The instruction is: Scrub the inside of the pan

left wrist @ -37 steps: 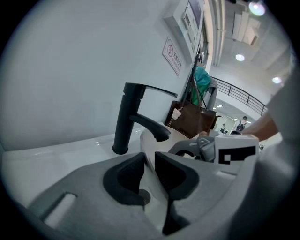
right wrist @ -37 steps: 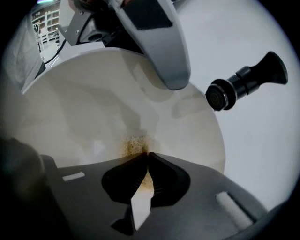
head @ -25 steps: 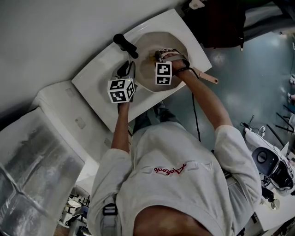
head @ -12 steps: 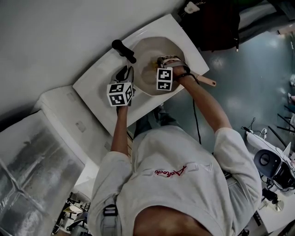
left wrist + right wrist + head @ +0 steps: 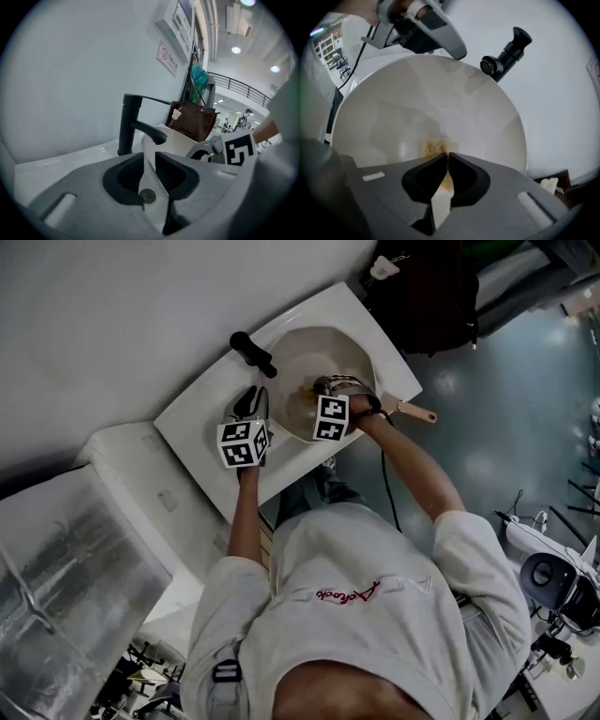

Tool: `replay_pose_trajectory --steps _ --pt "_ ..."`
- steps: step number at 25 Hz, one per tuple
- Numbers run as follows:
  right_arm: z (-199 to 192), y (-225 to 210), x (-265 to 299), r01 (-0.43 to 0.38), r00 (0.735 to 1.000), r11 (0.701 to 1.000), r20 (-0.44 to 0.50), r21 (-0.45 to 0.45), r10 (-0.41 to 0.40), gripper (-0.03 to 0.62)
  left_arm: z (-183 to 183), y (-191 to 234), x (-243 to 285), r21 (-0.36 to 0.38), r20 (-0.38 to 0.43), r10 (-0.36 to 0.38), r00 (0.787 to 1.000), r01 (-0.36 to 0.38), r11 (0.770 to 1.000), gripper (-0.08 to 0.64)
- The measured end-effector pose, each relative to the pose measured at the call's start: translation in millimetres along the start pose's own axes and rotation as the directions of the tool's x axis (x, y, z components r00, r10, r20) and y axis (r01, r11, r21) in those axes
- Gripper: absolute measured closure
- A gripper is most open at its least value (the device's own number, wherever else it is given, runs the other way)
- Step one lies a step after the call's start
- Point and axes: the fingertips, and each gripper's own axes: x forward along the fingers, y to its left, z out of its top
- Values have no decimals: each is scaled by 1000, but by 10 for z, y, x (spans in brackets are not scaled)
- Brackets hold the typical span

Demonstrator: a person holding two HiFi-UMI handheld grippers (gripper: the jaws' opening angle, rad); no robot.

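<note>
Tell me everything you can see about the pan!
The pan is round, pale cream inside and looks smooth, with a light tan handle poking out toward the person's right. It sits in the white sink, close to the black tap. The left gripper pinches its thin rim, and the right gripper holds a yellowish scrub pad against its inner surface.
</note>
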Motion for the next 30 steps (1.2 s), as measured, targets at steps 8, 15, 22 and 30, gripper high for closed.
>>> replay_pose_trajectory --steps 8,15,22,30 --pt "37 -49 -216 24 995 973 90 231 -46 568 37 -153 -90 32 14 -6 1000 6 999 499" --pt "6 -304 -543 33 970 864 192 502 -149 568 172 -275 -179 64 37 2 999 -4 998 535" --pt "-37 -529 -882 24 934 769 259 639 -245 568 351 -466 -203 95 75 -11 997 4 995 560" --pt "-112 -679 -1256 -2 866 700 351 715 -357 568 489 -637 -287 107 119 -5 993 -8 994 560"
